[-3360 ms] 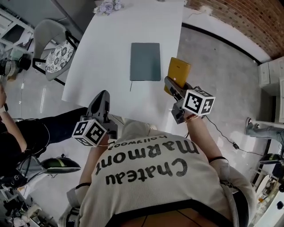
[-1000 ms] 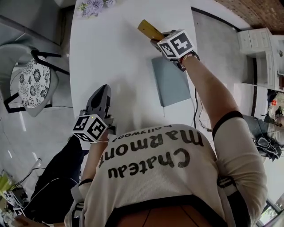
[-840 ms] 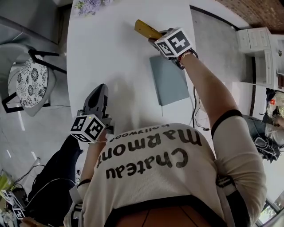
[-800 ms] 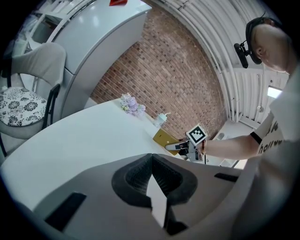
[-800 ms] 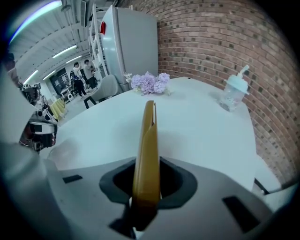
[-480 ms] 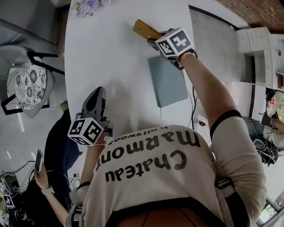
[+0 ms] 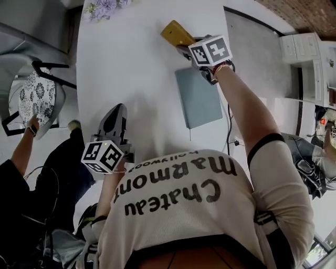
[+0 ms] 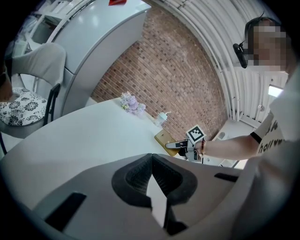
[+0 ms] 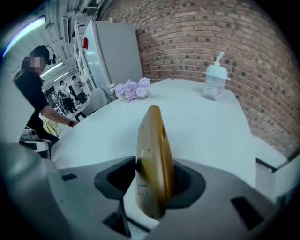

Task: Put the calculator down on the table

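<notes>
The yellow calculator (image 9: 152, 159) stands on its thin edge between the two pads of my right claw (image 7: 185, 49). This claw has just been opening, and now it is partly wide. The calculator leans on one pad. On the other side I see a small gap low down, so the pads do not squeeze it. It sticks out past the claw tips, over the far part of the white table (image 7: 131, 68). I cannot tell if its far end touches the table top.

Just beside my right claw, nearer to me, a grey book (image 7: 198, 97) lies flat on the table. My right arm reaches out over it.

My left claw (image 8: 152, 157) is well apart from all that, low over the near edge of the table. Its tips are pressed together and there is nothing in it.

At the far end of the table lie some purple flowers (image 7: 104, 7). A small bottle (image 9: 214, 79) stands upright near the far edge, in front of a brick wall (image 9: 201, 33). Off to my left a chair (image 7: 31, 102) with a dotted cushion stands beside the table, and a person (image 7: 21, 173) is close to it.
</notes>
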### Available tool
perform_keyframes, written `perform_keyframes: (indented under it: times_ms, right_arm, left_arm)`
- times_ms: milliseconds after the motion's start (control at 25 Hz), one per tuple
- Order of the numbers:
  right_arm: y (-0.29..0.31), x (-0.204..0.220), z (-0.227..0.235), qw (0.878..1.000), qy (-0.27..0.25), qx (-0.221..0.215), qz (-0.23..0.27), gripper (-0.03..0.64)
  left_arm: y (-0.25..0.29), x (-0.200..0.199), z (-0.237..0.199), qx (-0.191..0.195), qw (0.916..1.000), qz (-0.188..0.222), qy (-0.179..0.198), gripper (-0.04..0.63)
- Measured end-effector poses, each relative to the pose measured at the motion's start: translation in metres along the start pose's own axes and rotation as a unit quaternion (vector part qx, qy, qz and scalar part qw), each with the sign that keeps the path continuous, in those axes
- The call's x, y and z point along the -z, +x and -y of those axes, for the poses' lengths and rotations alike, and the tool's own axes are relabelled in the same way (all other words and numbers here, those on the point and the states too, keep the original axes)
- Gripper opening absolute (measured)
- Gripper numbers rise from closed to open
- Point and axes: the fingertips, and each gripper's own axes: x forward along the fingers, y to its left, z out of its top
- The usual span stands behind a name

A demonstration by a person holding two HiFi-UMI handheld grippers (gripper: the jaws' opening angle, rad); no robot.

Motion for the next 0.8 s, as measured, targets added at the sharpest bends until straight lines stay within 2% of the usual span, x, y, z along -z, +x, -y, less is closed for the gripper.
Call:
perform_keyframes:
  times_ms: [400,800]
  right_arm:
    - [0.004,0.006,0.015,0.999,0.037,0.027,0.005,0.282]
    - [0.006,0.007,0.024,0.996,0.065,0.055,0.009,0.348]
  left_arm:
    - [-0.004,0.004,0.0,-0.001,1.0,-0.002,0.001,0.002]
    - [-0.011,-0.005,-0.011,-0.025,0.9996,0.016,-0.004,0.002]
